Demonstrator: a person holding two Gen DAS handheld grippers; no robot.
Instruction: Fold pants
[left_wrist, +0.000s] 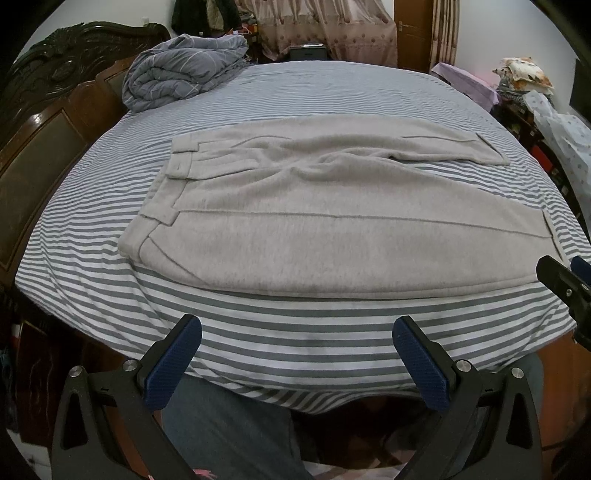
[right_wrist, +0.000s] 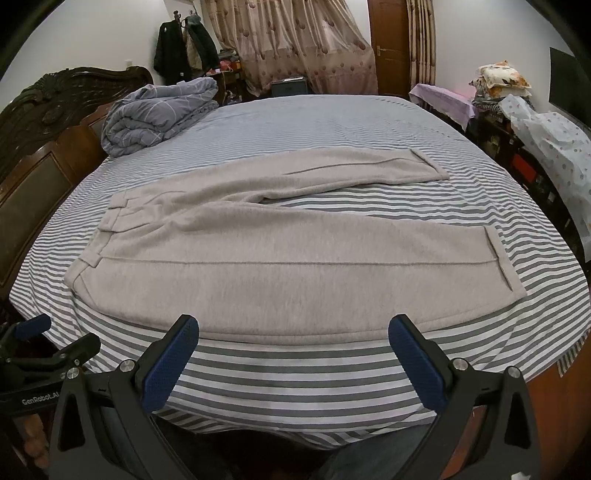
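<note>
The grey knit trousers (right_wrist: 258, 266), mid-frame on the striped bedsheet (right_wrist: 295, 373), look soft and floppy, best pinched at waistband and cuff by the left gripper (left_wrist: 297, 345) and right gripper (right_wrist: 293, 343), both released wide.

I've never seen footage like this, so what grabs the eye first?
A pair of light grey fleece pants lies spread flat across the grey-and-white striped bedsheet, legs apart. In front, each open black claw with blue pads hovers near the bed's edge. A bundled blue-grey duvet sits far left.

Grey pants (left_wrist: 295, 206) spread flat on striped bed (left_wrist: 258, 343), waistband left, left gripper (left_wrist: 297, 345) wide apart, folded quilt (left_wrist: 177, 70) beyond
</note>
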